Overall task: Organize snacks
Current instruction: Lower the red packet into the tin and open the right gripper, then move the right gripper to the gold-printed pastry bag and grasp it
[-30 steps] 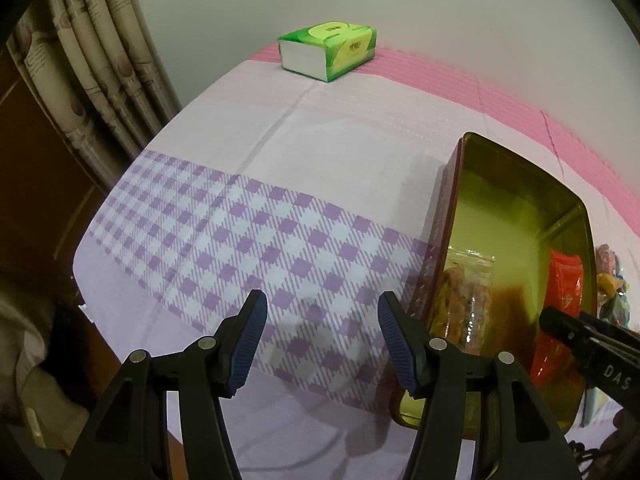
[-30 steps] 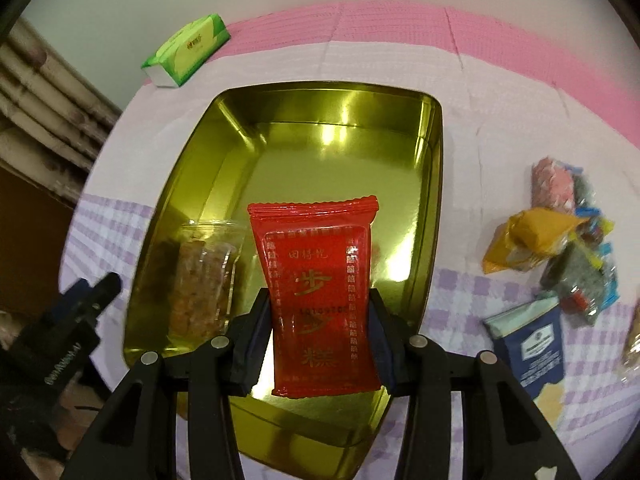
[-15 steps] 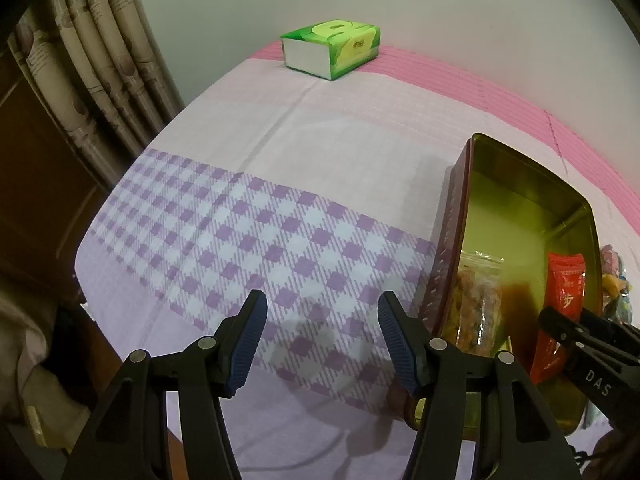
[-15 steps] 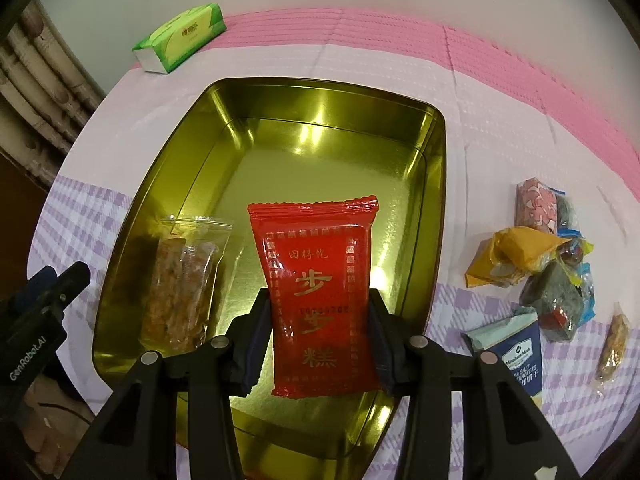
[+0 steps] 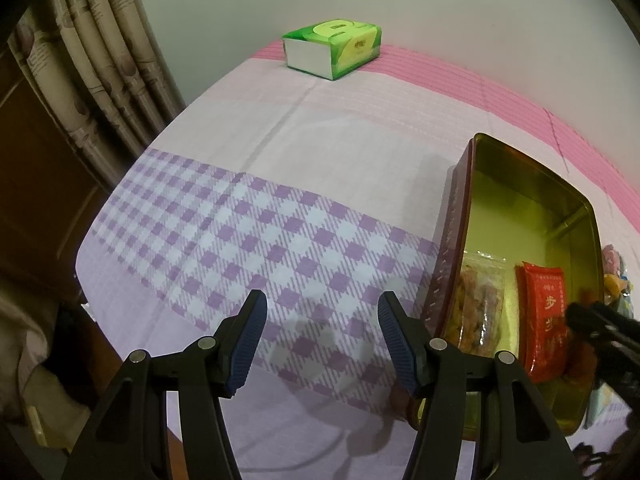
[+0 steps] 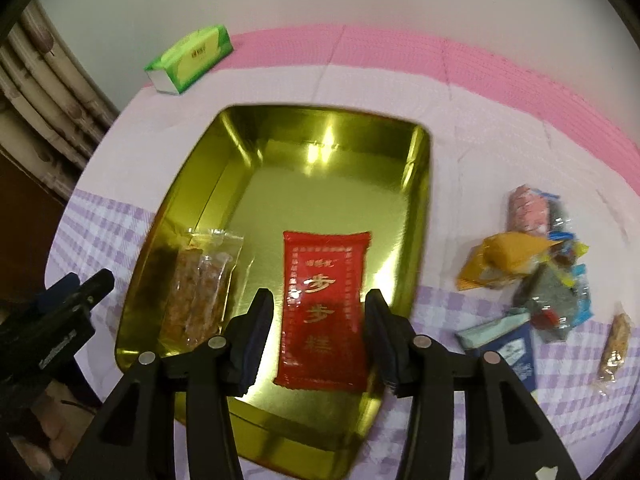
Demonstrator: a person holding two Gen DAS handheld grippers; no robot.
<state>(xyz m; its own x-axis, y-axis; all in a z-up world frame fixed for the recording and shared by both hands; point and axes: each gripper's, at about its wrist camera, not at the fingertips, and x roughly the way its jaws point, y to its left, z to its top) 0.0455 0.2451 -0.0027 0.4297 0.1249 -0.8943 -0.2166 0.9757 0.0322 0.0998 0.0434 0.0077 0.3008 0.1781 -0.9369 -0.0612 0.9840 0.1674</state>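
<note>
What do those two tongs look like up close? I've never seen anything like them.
Both the left tongs and the right tongs are matte black plastic, each with two angular forked arms joined by small round silver pins. The fingertips carry dark blue ribbed pads. White lettering runs along the left tongs' side in the right wrist view, too blurred to read.

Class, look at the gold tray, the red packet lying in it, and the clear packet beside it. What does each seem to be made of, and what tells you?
Gold tray: probably thin metal, polished; it mirrors light and reflections.
Red packet: likely glossy plastic film, with crimped ends and sheen.
Clear packet: transparent plastic; the brown snack shows through, with glare on its creases.
</note>
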